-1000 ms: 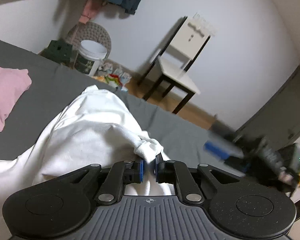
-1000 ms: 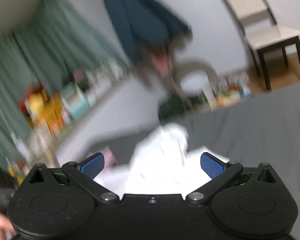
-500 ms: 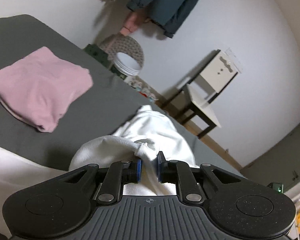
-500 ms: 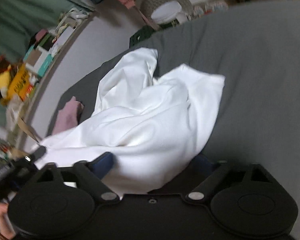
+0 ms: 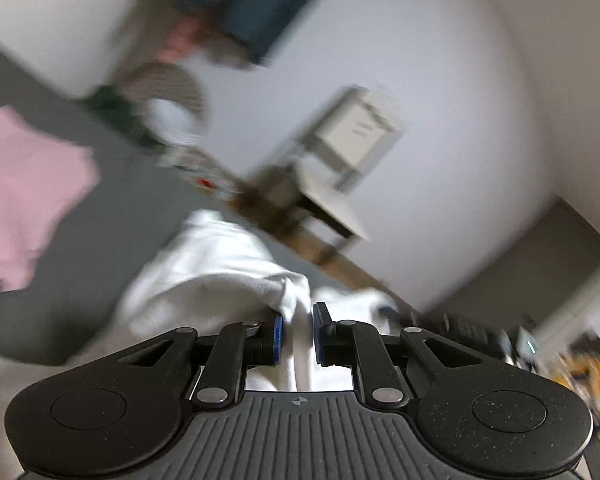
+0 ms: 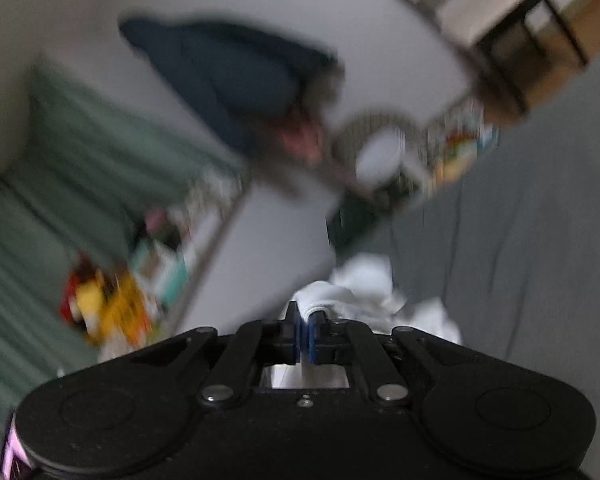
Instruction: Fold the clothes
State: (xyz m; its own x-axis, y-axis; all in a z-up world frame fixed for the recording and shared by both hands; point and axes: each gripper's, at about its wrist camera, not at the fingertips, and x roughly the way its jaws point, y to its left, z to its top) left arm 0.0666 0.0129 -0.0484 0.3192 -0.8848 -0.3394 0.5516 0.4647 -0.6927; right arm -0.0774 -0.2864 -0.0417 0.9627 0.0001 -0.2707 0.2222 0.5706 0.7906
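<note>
A white garment lies bunched on the dark grey bed. My left gripper is shut on a fold of it, the cloth pinched between the blue pads. In the right wrist view my right gripper is shut on another bunched edge of the white garment, which trails off to the right over the grey bed. Both views are blurred by motion.
A folded pink garment rests on the bed at the left. Beyond the bed are a white chair, a round basket with a white tub, a dark jacket on the wall, a cluttered shelf and green curtains.
My right gripper, open over the white garment half a second ago, has shut on an edge of it and lifted. The left gripper keeps its hold and has swung rightward.
</note>
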